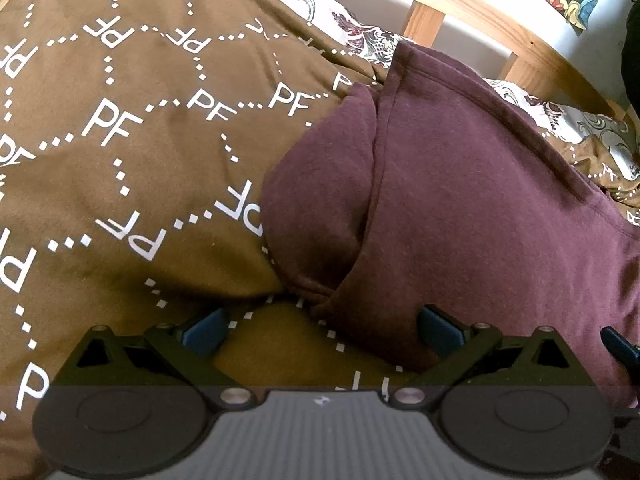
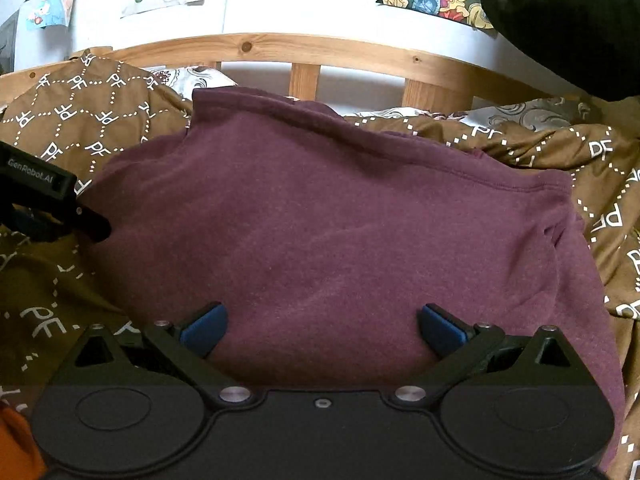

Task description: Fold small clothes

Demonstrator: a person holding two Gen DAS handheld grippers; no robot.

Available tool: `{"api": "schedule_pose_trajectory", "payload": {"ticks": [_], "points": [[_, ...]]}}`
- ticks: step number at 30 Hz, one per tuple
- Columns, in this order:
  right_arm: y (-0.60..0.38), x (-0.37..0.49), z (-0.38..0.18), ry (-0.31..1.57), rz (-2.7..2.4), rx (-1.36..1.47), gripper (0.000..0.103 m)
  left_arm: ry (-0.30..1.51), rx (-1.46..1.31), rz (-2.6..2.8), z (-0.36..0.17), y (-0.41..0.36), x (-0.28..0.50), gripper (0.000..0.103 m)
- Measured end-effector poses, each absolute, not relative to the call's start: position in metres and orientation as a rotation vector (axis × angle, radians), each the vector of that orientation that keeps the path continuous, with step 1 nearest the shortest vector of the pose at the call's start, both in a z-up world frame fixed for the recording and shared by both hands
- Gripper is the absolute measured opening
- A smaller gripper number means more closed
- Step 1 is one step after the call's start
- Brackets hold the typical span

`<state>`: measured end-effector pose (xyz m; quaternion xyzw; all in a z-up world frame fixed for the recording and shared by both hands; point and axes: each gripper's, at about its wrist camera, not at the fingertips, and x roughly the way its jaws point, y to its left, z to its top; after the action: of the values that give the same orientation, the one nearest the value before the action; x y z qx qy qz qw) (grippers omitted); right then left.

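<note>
Matt maroon knit garment [image 2: 320, 220] on soft brown printed cloth cover [image 1: 120, 120]; varnished knotty wooden bedframe [image 2: 280, 50]

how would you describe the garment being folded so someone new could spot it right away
Start at the wooden bed rail along the white wall; below it spreads a brown bedspread printed with white PF letters. Lying on that bedspread is the maroon garment, the only plain, unpatterned fabric there, with a stitched hem along its far edge.

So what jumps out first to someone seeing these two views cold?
The maroon garment fills the middle, lying on a brown PF-print cover. Both the left gripper and right gripper are open at its near edge. A wooden bed rail runs behind.
</note>
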<state>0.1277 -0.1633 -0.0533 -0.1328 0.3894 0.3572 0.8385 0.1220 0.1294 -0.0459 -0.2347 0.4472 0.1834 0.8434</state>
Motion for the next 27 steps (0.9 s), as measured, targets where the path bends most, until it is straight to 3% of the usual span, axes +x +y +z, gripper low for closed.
{"api": "schedule_pose_trajectory", "payload": {"ticks": [27], "points": [[-0.172,0.132,-0.055,0.844,0.768,-0.229,0.102,1.008,-0.502,0.38,-0.039,0.135,0.132,0.102]]}}
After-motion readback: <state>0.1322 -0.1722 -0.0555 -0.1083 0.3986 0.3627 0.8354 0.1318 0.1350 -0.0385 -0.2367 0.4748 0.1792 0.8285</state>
